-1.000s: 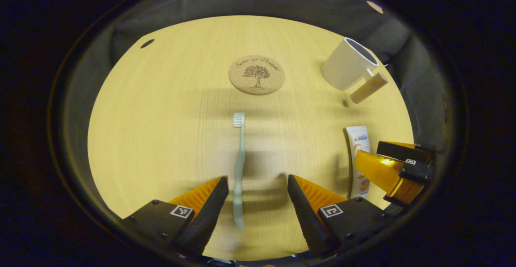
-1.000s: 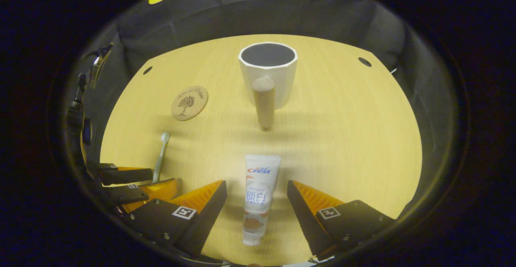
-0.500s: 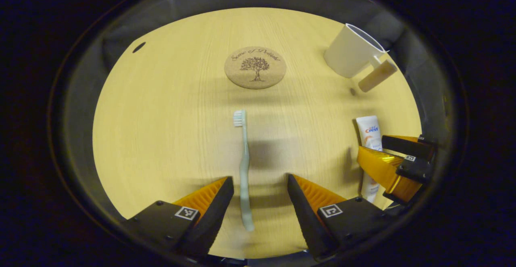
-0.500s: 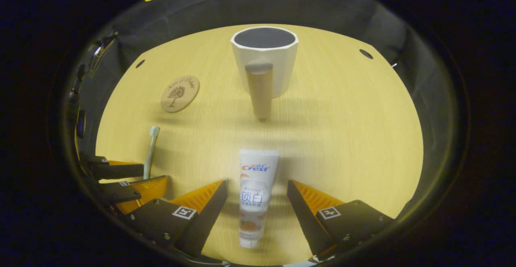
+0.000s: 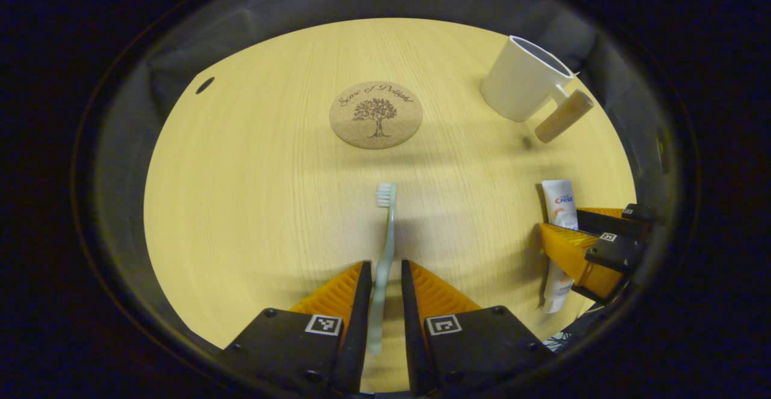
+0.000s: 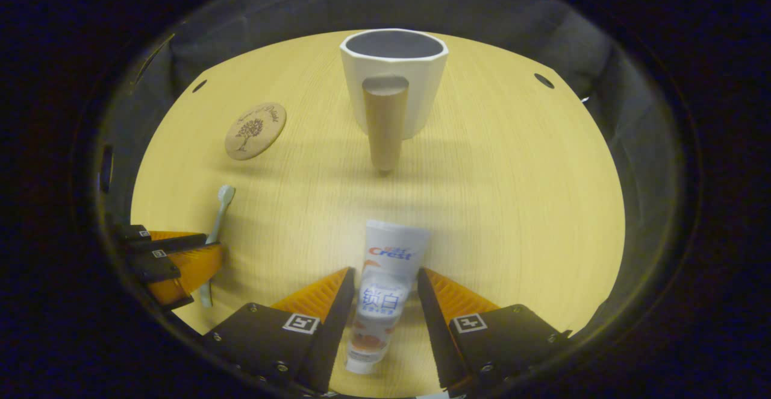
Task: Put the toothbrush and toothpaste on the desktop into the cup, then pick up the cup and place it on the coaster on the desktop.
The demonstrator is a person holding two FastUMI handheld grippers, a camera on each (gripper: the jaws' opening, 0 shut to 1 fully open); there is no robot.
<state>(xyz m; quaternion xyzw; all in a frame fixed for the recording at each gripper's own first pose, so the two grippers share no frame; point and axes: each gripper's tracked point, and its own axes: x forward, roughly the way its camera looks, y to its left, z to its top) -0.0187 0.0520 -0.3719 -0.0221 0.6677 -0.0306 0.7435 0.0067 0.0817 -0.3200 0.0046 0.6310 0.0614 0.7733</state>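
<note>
- Left claw (image 5: 383,278): fingers pinch the toothbrush (image 5: 383,248) handle, brush lying on the tabletop (image 5: 253,206).
- Right claw (image 6: 382,287): fingers pressed against the toothpaste (image 6: 385,284) tube.
- Cup (image 6: 394,79): upright, well apart from the coaster (image 6: 255,131).
</note>
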